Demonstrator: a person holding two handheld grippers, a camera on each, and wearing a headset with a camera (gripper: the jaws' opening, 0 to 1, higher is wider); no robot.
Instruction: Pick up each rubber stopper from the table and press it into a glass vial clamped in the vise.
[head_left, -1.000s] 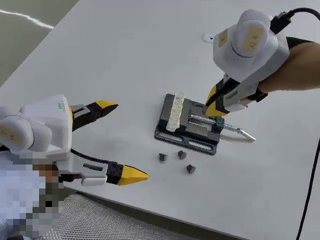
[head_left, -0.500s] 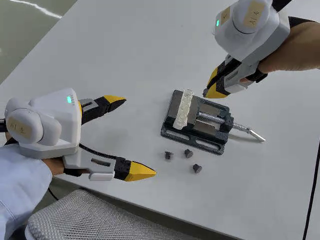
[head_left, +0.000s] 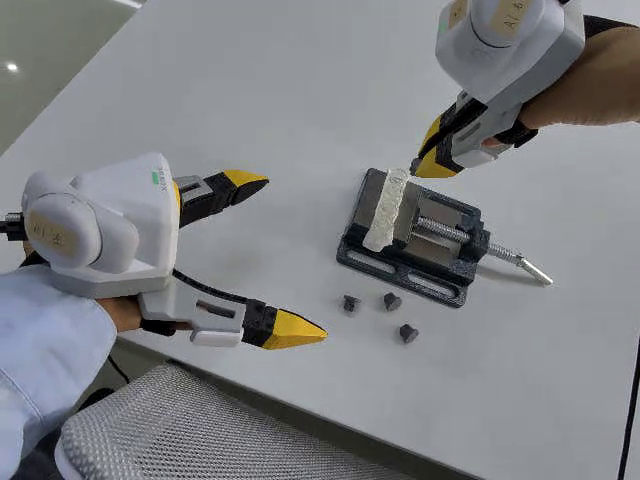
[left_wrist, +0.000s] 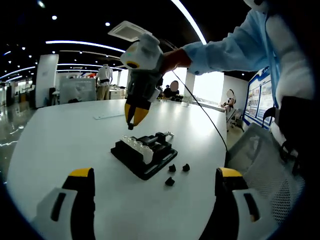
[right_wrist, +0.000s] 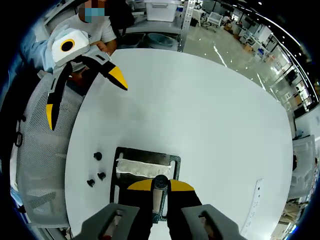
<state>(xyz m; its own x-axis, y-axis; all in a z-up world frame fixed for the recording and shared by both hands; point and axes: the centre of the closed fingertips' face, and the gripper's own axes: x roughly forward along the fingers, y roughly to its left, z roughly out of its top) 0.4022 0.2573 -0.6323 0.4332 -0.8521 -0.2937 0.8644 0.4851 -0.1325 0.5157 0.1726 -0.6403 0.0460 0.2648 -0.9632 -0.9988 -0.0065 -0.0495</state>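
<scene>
White surface (head_left: 250, 80) with vise (head_left: 455, 225) gripping vials (head_left: 387, 208), three stoppers (head_left: 392, 299) just beside, left claw (head_left: 283, 255) spread wide, right claw (head_left: 428, 165) nearly together above vise (contents unclear).

Big open-plan lab/demo hall w/ long ceiling light strips (left_wrist: 85, 44), glossy floor (right_wrist: 230, 47), bright windows (left_wrist: 207, 87), blue wall boards (left_wrist: 260, 95), ppl at far benches (left_wrist: 104, 75), plus a large white table (left_wrist: 60, 140) & mesh office chair (head_left: 200, 430).
</scene>
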